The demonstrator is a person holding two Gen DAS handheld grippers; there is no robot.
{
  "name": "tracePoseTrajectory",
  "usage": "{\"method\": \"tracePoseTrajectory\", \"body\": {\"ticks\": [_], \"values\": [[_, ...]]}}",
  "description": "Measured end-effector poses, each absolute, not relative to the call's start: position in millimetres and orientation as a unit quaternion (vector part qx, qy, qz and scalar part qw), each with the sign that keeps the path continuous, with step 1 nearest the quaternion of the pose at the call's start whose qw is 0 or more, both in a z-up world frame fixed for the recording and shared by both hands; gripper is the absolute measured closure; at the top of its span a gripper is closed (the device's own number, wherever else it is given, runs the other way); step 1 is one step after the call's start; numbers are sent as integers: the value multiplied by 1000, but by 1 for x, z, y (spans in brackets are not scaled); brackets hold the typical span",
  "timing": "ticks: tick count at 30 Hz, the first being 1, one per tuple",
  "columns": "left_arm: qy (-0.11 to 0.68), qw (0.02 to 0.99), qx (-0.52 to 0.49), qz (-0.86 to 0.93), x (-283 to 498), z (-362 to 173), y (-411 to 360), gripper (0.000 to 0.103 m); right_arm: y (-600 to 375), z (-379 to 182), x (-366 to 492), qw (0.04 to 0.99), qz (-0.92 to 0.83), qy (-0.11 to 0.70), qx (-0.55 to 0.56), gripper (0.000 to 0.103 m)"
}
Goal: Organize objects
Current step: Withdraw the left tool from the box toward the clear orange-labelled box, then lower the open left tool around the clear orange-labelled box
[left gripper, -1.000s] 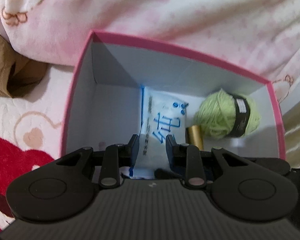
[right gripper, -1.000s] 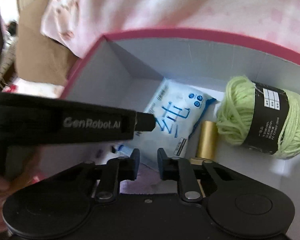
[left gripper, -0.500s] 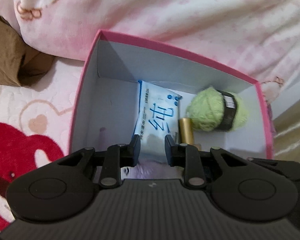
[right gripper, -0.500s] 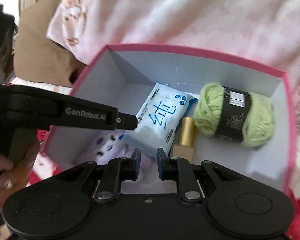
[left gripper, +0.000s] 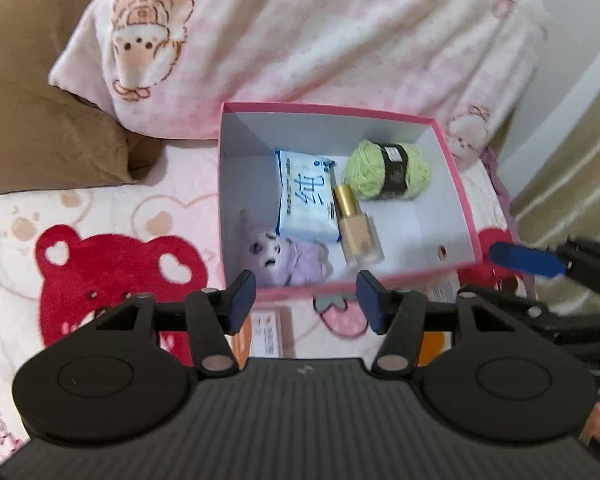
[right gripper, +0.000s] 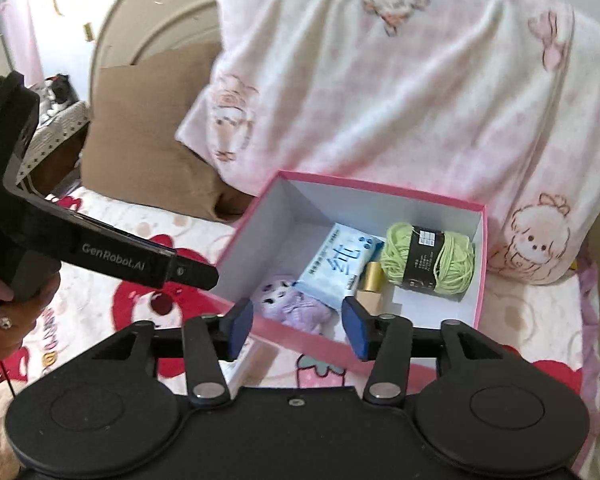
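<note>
A pink box (left gripper: pixel 328 109) with a white inside stands on the bed. In it lie a purple plush toy (left gripper: pixel 288 256), a blue-and-white tissue pack (left gripper: pixel 306 204), a gold-capped bottle (left gripper: pixel 358 232) and a green yarn ball (left gripper: pixel 388 170). My left gripper (left gripper: pixel 306 300) hovers above the box's near rim, its jaws opening with nothing between them. My right gripper (right gripper: pixel 298 326) hangs over the near rim of the box (right gripper: pixel 380 186) too, jaws also opening and empty. Below it are the plush toy (right gripper: pixel 292 300), tissue pack (right gripper: pixel 336 268) and yarn ball (right gripper: pixel 428 260).
A pink blanket (left gripper: pixel 340 40) is heaped behind the box and a brown pillow (left gripper: pixel 40 120) lies to the left. An orange-and-white packet (left gripper: pixel 266 336) lies on the bear-print sheet (left gripper: pixel 120 272) before the box. A hand (right gripper: pixel 4 312) holds the left gripper (right gripper: pixel 206 278).
Both grippers have risen up and back out of the box, and their jaws have spread apart. The purple plush toy now lies uncovered in the box's near left corner.
</note>
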State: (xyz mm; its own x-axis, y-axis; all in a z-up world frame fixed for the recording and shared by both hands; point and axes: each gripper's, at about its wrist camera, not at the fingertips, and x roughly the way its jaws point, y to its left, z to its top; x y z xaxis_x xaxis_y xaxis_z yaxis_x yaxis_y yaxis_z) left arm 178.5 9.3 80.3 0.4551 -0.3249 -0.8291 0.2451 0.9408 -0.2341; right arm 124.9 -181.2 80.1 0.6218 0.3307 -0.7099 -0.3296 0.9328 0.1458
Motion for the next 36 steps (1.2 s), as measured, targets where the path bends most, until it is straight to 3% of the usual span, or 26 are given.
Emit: {"method": "tracePoseTrajectory", "body": {"ticks": [6, 18, 22, 26, 36], "values": [[468, 861, -10, -199, 134, 87, 27, 41, -167, 81, 90, 886, 235, 399, -10, 46], [478, 847, -79, -216, 120, 40, 56, 35, -123, 39, 71, 862, 274, 425, -27, 36], [479, 850, -80, -204, 126, 22, 63, 19, -104, 19, 77, 851, 286, 439, -45, 31], [492, 843, -94, -196, 135, 2, 73, 16, -88, 1, 85, 841, 289, 455, -59, 31], [534, 819, -152, -143, 157, -56, 80, 18, -70, -57, 107, 838, 265, 476, -36, 31]]}}
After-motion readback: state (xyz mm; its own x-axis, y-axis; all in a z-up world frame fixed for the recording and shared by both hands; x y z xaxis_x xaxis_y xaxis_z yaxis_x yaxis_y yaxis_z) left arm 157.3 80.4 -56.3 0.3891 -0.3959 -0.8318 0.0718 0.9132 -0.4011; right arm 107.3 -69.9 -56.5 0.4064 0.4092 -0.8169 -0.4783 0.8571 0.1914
